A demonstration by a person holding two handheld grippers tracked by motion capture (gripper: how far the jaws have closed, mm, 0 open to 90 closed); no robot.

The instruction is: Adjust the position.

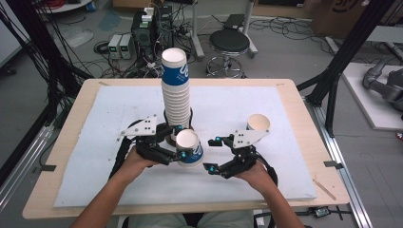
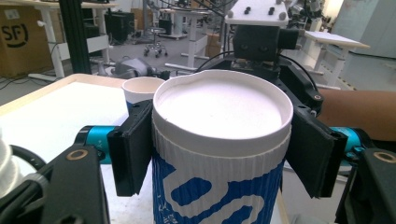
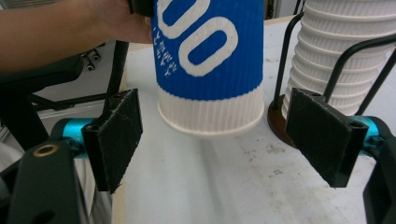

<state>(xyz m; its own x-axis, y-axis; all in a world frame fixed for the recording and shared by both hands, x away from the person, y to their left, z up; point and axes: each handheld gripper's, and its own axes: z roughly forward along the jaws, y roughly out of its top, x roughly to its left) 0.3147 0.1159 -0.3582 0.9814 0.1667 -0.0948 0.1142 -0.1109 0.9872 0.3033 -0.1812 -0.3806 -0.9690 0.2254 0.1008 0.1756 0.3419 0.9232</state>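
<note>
My left gripper (image 1: 181,141) is shut on a blue-and-white paper cup (image 1: 191,151) that is turned upside down. In the left gripper view its pads (image 2: 133,149) press both sides of the cup (image 2: 219,107), whose white base faces the camera. The right gripper view shows the cup (image 3: 210,70) hanging rim-down a little above the white board. My right gripper (image 1: 213,154) stands open just right of it, and its jaws (image 3: 224,140) have nothing between them. A tall stack of the same cups (image 1: 176,90) stands in a black wire holder (image 3: 280,116) right behind.
A single upright cup (image 1: 258,122) stands on the white board (image 1: 95,156) to the right, beyond my right gripper. The board lies on a wooden table (image 1: 304,123). Cables, a stool (image 1: 229,42) and equipment sit on the floor past the far edge.
</note>
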